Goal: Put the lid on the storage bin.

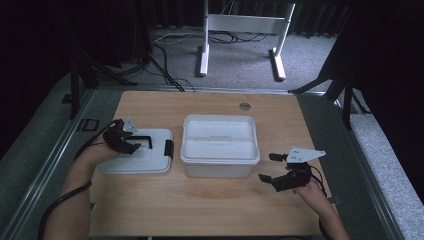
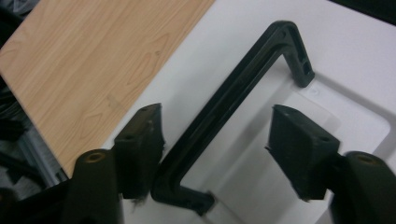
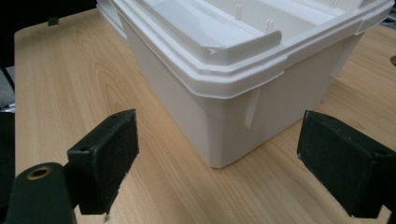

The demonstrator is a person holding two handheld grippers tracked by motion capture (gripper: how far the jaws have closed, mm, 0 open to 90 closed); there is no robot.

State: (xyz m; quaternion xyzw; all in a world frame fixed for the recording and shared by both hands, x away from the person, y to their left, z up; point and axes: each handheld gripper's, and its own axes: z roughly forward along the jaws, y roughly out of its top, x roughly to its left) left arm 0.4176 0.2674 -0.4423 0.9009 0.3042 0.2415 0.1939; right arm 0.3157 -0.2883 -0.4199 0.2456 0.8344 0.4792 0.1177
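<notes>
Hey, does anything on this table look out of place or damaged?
Nothing looks damaged or spilled. The white bin stands open mid-table, its lid lying flat beside it, with the left gripper open over the lid's black handle.

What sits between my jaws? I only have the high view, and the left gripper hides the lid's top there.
Observer: The lid's black handle runs between the left gripper's open jaws, nearer one jaw.
Operator: Have the jaws closed on it?
Observer: No; the other jaw stands well clear of the handle, above the white lid.
Operator: And the right gripper?
Observer: Its jaws are wide open, facing a corner of the white box, not touching it.
</notes>
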